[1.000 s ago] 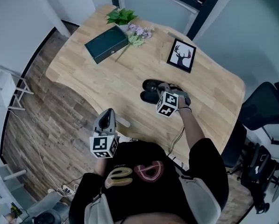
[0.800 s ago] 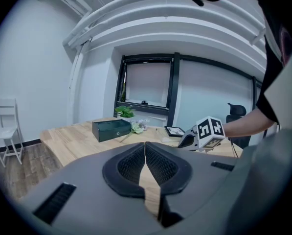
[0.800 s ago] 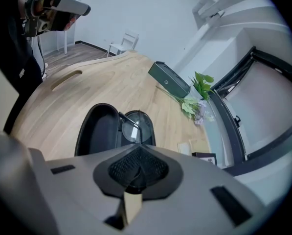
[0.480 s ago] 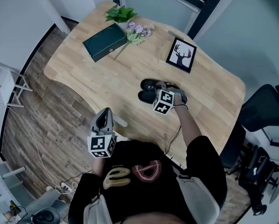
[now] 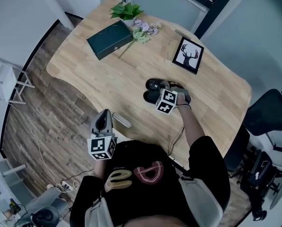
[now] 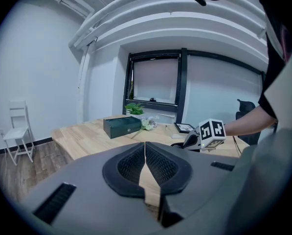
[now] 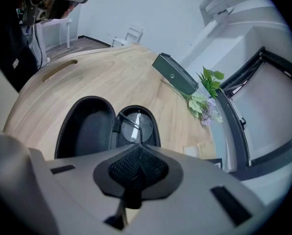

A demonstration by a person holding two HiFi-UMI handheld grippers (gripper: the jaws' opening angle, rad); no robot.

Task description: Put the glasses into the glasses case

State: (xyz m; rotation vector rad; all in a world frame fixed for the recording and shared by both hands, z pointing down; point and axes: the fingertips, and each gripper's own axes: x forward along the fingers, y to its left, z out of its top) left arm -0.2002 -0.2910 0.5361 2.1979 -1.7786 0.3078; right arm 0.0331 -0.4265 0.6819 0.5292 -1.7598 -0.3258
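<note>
Glasses [image 7: 135, 126] in 3 o'clock half of open case [image 7: 87, 126], right tongs [image 7: 139, 151] clenched on them; left tongs [image 6: 145, 148] clenched, empty; green box [image 5: 110, 39] at case's 11 o'clock.

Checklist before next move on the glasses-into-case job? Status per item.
1. Glasses case lying open on the table: ok.
2. Right tongs shut on the glasses, apparently by a thin temple: ok.
3. Glasses inside one half of the case: ok.
4. Glasses fully seated and folded: cannot tell.
5. Left tongs shut, empty, well away from the case: ok.
6. Green box far from the case: ok.
</note>
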